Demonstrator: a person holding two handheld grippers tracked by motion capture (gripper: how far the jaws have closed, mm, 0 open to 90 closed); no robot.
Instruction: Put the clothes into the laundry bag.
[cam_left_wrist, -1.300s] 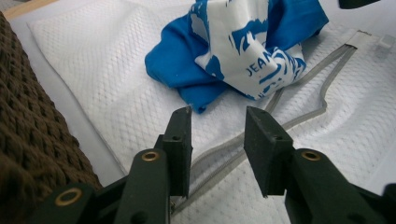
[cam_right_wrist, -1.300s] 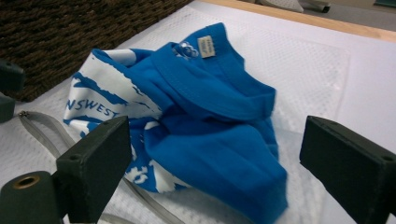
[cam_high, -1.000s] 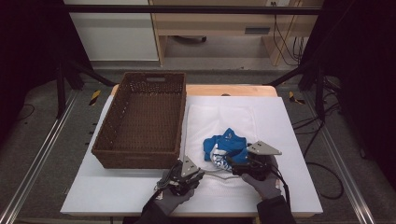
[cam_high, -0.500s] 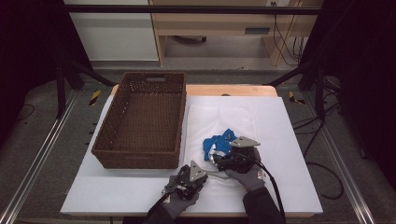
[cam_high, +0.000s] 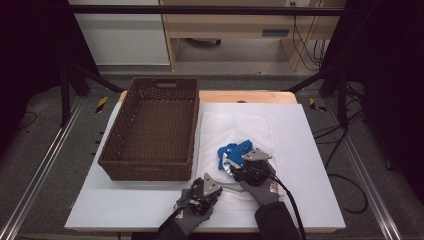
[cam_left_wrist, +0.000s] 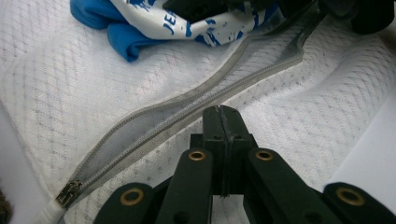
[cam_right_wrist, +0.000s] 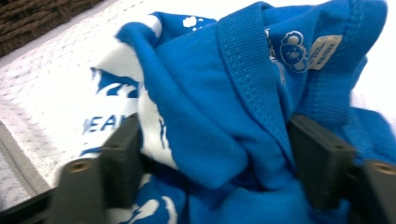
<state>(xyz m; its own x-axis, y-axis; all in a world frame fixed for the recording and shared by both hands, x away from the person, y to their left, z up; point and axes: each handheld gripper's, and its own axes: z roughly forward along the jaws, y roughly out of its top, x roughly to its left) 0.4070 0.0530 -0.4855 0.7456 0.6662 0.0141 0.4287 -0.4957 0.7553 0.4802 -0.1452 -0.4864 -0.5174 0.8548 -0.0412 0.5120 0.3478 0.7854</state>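
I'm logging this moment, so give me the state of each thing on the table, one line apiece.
Mesh bag: lying flat, zipper open.
Blue garment: crumpled on the bag, outside it.
Wicker basket: upright, empty.
Left gripper: shut at the bag's zipper edge.
Right gripper: jaws just closing, garment bunched between them.

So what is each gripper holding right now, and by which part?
Left gripper pinches the white mesh bag beside its grey zipper. Right gripper has been closing around the bunched blue-and-white garment.
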